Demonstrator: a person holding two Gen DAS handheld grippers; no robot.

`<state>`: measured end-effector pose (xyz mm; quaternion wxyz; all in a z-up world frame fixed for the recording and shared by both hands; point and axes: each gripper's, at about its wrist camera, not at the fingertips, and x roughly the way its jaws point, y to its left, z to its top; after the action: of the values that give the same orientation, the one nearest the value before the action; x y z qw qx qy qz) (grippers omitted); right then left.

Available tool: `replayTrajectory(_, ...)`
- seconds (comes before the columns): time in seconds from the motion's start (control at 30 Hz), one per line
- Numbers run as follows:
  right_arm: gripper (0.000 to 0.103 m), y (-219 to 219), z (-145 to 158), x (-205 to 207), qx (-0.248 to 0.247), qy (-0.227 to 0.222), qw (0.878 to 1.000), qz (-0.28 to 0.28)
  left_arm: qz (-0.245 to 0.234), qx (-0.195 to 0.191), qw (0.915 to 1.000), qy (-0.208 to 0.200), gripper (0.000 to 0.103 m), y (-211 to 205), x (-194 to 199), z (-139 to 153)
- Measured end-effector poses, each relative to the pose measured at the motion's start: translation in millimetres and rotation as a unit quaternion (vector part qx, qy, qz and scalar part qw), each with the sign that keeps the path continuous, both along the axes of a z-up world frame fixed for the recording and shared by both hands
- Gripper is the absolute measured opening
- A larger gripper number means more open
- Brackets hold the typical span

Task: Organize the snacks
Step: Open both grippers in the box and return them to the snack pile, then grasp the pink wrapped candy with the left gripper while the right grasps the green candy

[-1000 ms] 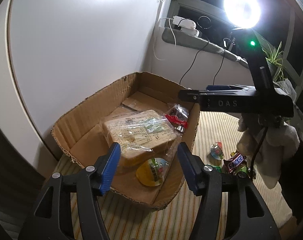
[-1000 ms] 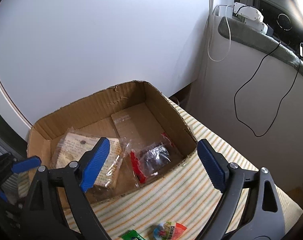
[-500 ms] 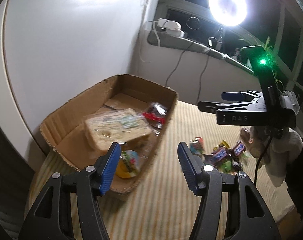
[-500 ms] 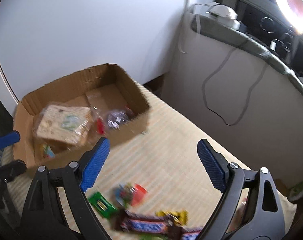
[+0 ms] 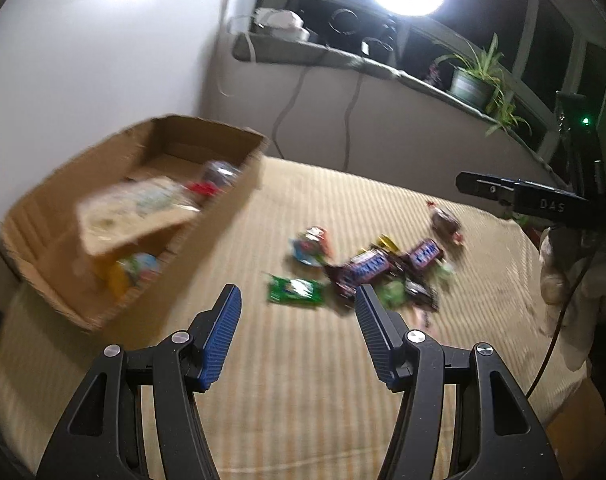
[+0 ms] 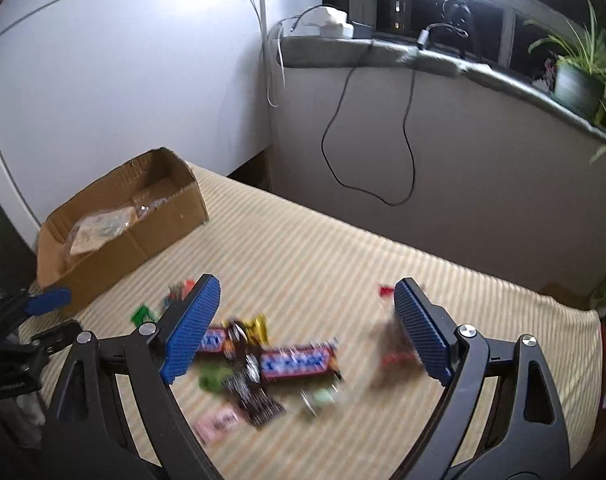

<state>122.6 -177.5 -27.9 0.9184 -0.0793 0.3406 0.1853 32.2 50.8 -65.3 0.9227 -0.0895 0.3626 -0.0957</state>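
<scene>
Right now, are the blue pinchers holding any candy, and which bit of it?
No, nothing is held. The left gripper and the right gripper are both open and empty above the snack pile on the striped cloth.

Left wrist view angled down, box (image 5: pixel 151 216) near; right wrist view farther back; both share snack pile (image 6: pixel 263 360)

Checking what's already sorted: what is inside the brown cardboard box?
Inside the brown cardboard box: a clear-wrapped bread slice, a yellow snack cup, a red-sealed bag. Anything beneath the bread is hidden.
</scene>
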Motion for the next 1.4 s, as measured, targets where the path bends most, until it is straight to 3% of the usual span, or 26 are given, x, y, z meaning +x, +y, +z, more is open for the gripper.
replayTrajectory(0.27,0.091,-46.8,-21.6,-9.0,-0.018,0.035,0.999,-0.027,-0.059,-0.003,0.9980,0.024,0.058,-48.4,-1.1,-13.7)
replayTrajectory(0.43,0.091,-61.2,-35.4,-14.9,-0.010,0.053,0.998,-0.018,-0.088,-0.018,0.9950,0.045,0.041,-68.5,1.6,-24.4)
replayTrajectory(0.63,0.069,-57.9,-54.6,-21.9,-0.005,0.073,0.997,0.003,-0.118,-0.023,0.9905,0.066,0.023,-88.1,8.6,-32.8)
replayTrajectory(0.73,0.061,-58.0,-64.7,-20.9,0.002,0.091,0.996,0.008,-0.127,-0.019,0.9893,0.070,0.023,-96.3,11.5,-34.5)
replayTrajectory(1.4,0.060,-36.8,-86.8,1.2,-0.008,0.123,0.992,0.024,-0.148,0.057,0.9852,0.065,0.028,-132.3,30.2,-40.7)
